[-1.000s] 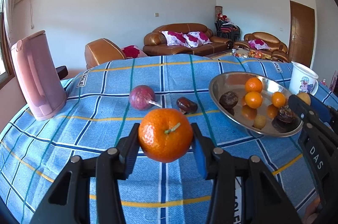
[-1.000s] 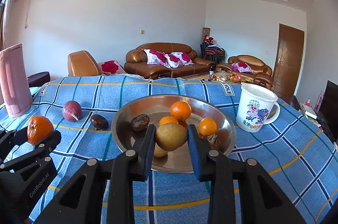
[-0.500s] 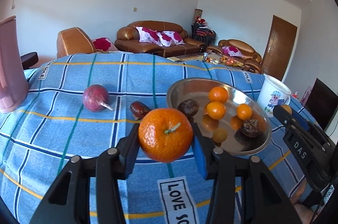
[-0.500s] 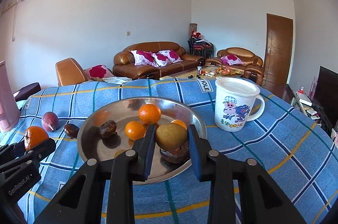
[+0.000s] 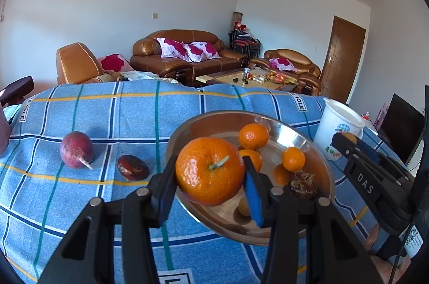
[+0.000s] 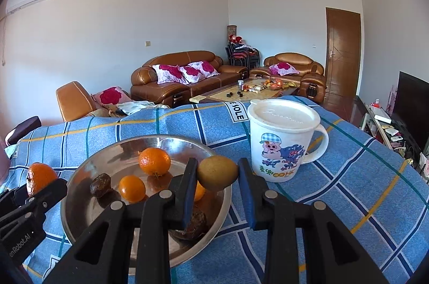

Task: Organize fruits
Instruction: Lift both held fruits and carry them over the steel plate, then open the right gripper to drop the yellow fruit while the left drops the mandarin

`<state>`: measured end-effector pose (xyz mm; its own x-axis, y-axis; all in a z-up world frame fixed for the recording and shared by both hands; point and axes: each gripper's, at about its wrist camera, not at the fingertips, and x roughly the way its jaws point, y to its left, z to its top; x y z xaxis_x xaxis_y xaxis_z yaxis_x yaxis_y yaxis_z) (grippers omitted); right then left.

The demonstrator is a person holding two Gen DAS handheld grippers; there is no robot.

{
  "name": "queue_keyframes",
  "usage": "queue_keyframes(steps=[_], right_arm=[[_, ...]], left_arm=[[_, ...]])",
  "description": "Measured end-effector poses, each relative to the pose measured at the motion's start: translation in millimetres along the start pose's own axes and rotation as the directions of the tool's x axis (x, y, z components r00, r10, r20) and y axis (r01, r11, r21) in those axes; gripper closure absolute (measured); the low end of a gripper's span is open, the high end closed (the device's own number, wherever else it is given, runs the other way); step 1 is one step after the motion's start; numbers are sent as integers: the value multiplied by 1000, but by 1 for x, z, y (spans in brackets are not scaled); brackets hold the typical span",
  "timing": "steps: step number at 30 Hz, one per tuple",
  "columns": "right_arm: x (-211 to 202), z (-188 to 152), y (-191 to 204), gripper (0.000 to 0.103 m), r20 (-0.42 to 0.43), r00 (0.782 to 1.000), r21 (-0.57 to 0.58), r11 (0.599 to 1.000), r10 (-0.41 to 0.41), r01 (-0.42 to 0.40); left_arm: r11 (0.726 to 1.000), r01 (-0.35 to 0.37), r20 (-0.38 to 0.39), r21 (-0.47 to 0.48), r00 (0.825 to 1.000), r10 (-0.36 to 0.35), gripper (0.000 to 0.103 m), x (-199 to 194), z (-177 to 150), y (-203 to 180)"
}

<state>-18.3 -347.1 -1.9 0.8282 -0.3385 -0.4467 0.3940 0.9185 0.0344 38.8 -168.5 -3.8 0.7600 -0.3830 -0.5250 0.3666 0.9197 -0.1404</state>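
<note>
Care is advised at the metal dish near the bench's right edge — the mandarin clamped in the left hand-held gripper and the kiwi clamped in the right hand-held gripper are best lowered onto bare metal before release.

Bright daylight on my views; glare on metal bowl; sharp focus; fisheye bends edges, dark corner vignette.

Four oranges, one yellow-green fruit, one purple fruit, three dark brown fruits, one metal plate, one mug, two grippers
</note>
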Motion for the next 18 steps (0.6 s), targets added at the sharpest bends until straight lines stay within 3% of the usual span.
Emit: queue_keyframes(steps=[3,8,18], right_arm=[[15,5,5,71,-24,999,1,999,38,-38],[33,5,21,71,-95,981,-17,985,170,-172],[63,2,40,71,-221,936,-14,959,274,-284]], left_arm=[[1000,-7,-24,1,1000,7,55,11,-1,-4],[1000,-7,-63,1,998,7,55,24,0,-2],[999,-36,-167,9,985,37,55,50,0,-5]])
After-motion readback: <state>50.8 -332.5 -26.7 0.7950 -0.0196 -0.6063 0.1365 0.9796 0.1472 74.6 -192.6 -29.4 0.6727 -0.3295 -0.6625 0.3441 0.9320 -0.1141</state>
